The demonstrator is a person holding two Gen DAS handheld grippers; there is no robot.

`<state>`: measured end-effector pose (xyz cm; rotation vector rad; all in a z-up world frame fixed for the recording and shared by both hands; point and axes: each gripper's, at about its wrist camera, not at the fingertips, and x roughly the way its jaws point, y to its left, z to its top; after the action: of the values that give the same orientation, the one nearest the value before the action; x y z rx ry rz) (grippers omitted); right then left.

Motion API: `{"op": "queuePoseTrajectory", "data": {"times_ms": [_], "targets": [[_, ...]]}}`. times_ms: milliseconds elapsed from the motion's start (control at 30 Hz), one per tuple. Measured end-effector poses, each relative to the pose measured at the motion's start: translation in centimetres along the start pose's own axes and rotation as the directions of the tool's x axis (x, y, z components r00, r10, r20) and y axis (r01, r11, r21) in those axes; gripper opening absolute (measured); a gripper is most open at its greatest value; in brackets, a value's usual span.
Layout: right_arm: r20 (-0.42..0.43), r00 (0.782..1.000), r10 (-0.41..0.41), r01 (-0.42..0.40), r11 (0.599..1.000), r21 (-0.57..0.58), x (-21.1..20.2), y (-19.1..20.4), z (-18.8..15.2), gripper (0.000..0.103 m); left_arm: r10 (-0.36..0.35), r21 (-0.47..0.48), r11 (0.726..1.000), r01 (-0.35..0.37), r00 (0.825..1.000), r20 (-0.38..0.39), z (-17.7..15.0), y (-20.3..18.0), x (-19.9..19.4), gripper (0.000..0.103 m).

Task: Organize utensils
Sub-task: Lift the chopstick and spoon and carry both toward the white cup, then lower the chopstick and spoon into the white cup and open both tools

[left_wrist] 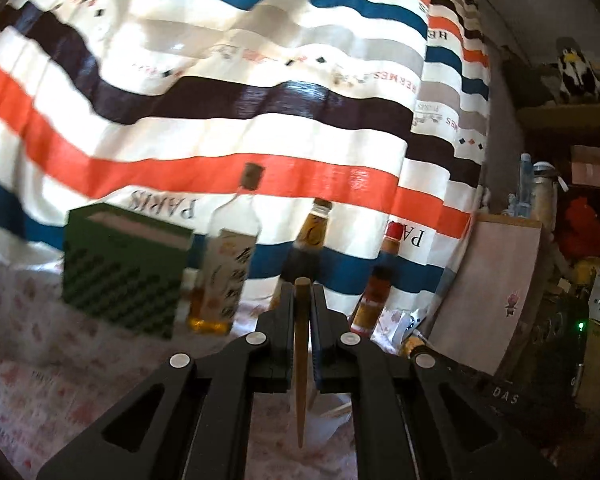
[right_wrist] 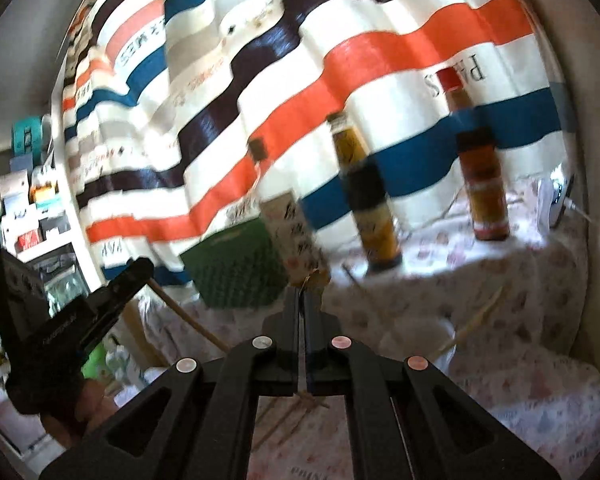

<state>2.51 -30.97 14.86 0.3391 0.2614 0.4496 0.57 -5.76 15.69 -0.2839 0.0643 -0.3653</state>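
Clamping a wooden chopstick point(left_wrist: 301, 360) upright above the table point(left_wrist: 28, 360), the left gripper point(left_wrist: 302, 292) lifts; the right gripper point(right_wrist: 302, 300) pinches something thin and unidentifiable; loose chopsticks point(right_wrist: 476, 320) await sorting.

A striped curtain point(left_wrist: 228, 92) in orange, navy, teal, grey and white hangs behind the table, printed with "PARIS". A floral tablecloth point(left_wrist: 24, 320) covers the table. Along the table's far edge stand a green box point(left_wrist: 124, 268) and 3 bottles: a clear bottle with a cork point(left_wrist: 230, 264), a dark bottle with a yellow label point(right_wrist: 370, 196) and a red-capped bottle point(right_wrist: 482, 176). A pale board point(left_wrist: 496, 292) leans at the table's right edge, with cluttered shelves point(left_wrist: 572, 208) beyond it.
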Motion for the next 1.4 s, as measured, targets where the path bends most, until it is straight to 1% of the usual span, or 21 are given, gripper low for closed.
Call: {"op": "queuePoseTrajectory", "data": {"times_ms": [100,167,267,333,400,433,467,567,600,700,800,933,1000,1100,1167,1200,1233,1267,1300,1333,1400], "targets": [[0.028,1.0,-0.001,0.001,1.0,0.017,0.4,-0.9,1.1,0.003,-0.014,0.007,1.0,0.014,1.0,-0.015,0.7,-1.2,2.4,0.006],[0.067,0.997,-0.037,0.035,0.999,0.029,0.8,-2.3,2.4,0.003,-0.03,0.017,0.999,0.031,0.999,-0.023,0.7,-2.0,3.6,0.006],[0.073,0.997,-0.024,0.022,0.999,0.036,1.6,-3.4,3.5,0.003,-0.042,0.055,0.998,0.043,0.999,-0.021,0.5,-3.5,5.2,0.006],[0.083,0.996,-0.017,0.014,0.999,0.038,2.1,-4.2,3.7,0.003,-0.014,0.075,0.997,0.015,1.0,-0.005,0.3,-4.3,6.4,0.006],[0.102,0.994,-0.042,0.037,0.998,0.049,2.5,-5.0,3.6,0.003,0.054,0.087,0.995,-0.057,0.998,0.031,-0.1,-4.8,7.2,0.006],[0.111,0.993,-0.037,0.032,0.998,0.05,2.8,-5.6,3.5,0.003,0.055,0.087,0.995,-0.058,0.998,0.028,-0.4,-4.9,7.9,0.006],[0.103,0.994,-0.032,0.027,0.999,0.048,3.2,-6.0,3.5,0.003,0.052,0.083,0.995,-0.054,0.998,0.02,-0.7,-4.8,8.5,0.006],[0.057,0.998,-0.04,0.037,0.998,0.053,4.8,-7.3,2.9,0.003,0.083,0.091,0.992,-0.082,0.996,-0.014,-2.2,-4.4,10.4,0.006],[0.025,0.998,-0.05,0.048,0.997,0.063,5.7,-8.0,2.6,0.003,0.089,0.096,0.992,-0.086,0.996,-0.027,-2.7,-4.3,11.0,0.006],[-0.028,0.997,-0.078,0.08,0.994,0.078,7.0,-9.1,1.7,0.003,0.093,0.093,0.992,-0.086,0.993,-0.076,-4.0,-3.6,12.5,0.006],[-0.079,0.989,-0.122,0.128,0.989,0.077,7.9,-10.0,1.3,0.003,0.037,0.083,0.996,-0.024,0.986,-0.161,-5.3,-3.0,13.9,0.006],[-0.1,0.985,-0.143,0.153,0.983,0.1,8.2,-10.7,1.4,0.003,0.047,0.145,0.989,-0.017,0.977,-0.207,-6.4,-3.4,14.7,0.006],[-0.099,0.98,-0.172,0.181,0.979,0.093,8.1,-10.9,1.5,0.003,0.049,0.165,0.986,-0.012,0.973,-0.224,-6.7,-3.8,14.7,0.006],[-0.114,0.974,-0.195,0.205,0.975,0.081,8.1,-11.3,1.6,0.003,0.089,0.213,0.976,-0.039,0.968,-0.235,-6.6,-4.5,14.8,0.01],[-0.125,0.972,-0.201,0.212,0.974,0.083,8.1,-11.4,1.7,0.005,0.09,0.222,0.974,-0.036,0.967,-0.239,-6.1,-4.6,14.5,0.019],[-0.126,0.972,-0.198,0.209,0.975,0.08,8.0,-11.3,1.7,0.009,0.097,0.221,0.974,-0.045,0.968,-0.231,-5.8,-4.6,14.2,0.031],[-0.126,0.972,-0.198,0.209,0.975,0.08,8.0,-11.3,1.7,0.02,0.098,0.218,0.975,-0.049,0.97,-0.221,-5.4,-4.5,13.8,0.04],[-0.122,0.97,-0.212,0.22,0.973,0.063,7.7,-11.0,1.8,0.028,0.1,0.217,0.975,-0.053,0.972,-0.211,-5.0,-4.3,13.4,0.044],[-0.109,0.964,-0.243,0.249,0.967,0.046,7.4,-10.7,1.8,0.041,0.108,0.222,0.973,-0.06,0.972,-0.211,-4.8,-4.2,13.2,0.048],[-0.098,0.962,-0.256,0.26,0.965,0.034,7.2,-10.4,1.9,0.047,0.124,0.237,0.969,-0.071,0.968,-0.218,-4.5,-4.2,13.0,0.048],[-0.085,0.961,-0.265,0.267,0.964,0.008,6.5,-9.7,2.1,0.048,0.149,0.27,0.959,-0.089,0.966,-0.212,-4.1,-4.2,12.2,0.049]]}}
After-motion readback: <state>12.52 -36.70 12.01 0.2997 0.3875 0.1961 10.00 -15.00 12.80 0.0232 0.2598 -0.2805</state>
